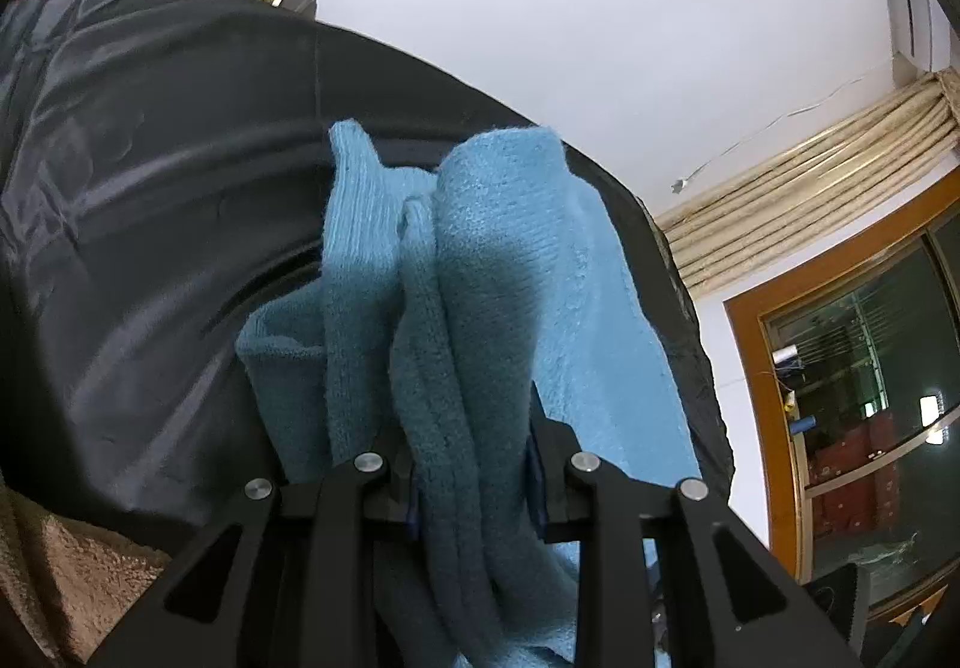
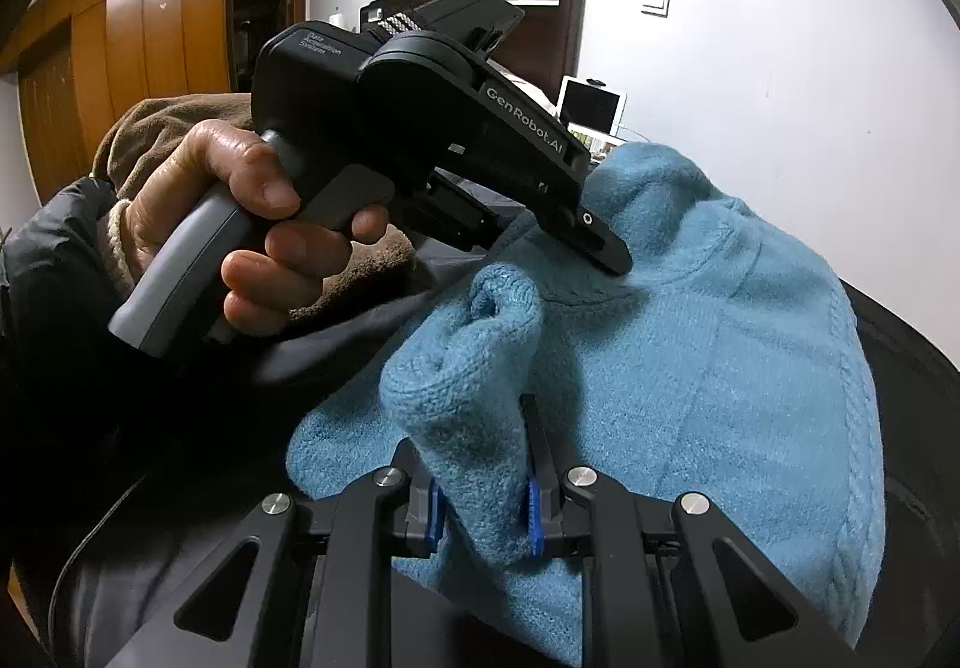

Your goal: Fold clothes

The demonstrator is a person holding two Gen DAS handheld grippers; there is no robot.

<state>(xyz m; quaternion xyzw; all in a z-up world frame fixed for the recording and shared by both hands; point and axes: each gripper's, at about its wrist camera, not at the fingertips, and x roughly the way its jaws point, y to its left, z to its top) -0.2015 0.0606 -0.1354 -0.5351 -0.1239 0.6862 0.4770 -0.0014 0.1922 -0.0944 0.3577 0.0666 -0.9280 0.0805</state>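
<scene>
- The left hand-held gripper (image 1: 477, 479) was clamped on a thick bunched fold of the blue knit sweater (image 1: 528, 272); the cloth filled the gap between its pads and ran away from it toward 12 o'clock in the left wrist view.
- The right hand-held gripper (image 2: 486, 506) was likewise closed on a rolled tube of the same sweater, probably a sleeve end or cuff, which rose from its jaws toward 12 o'clock.
- In the right wrist view the left hand-held gripper's tip sat at about 1 o'clock, touching the sweater near its neckline, with the person's left hand (image 2: 240, 224) on the handle at 10 o'clock.
- The sweater's body spread from the right gripper toward 1 to 3 o'clock, draped over a dark quilted covering (image 1: 150, 200); whether that was a bed or a surface could not be told.
- Its long axis appeared to run roughly from 6 to 12 o'clock, neckline at the far end.
- Both grippers were near each other, so the coming fold seemed to turn on carrying the held sleeve across the body.
</scene>
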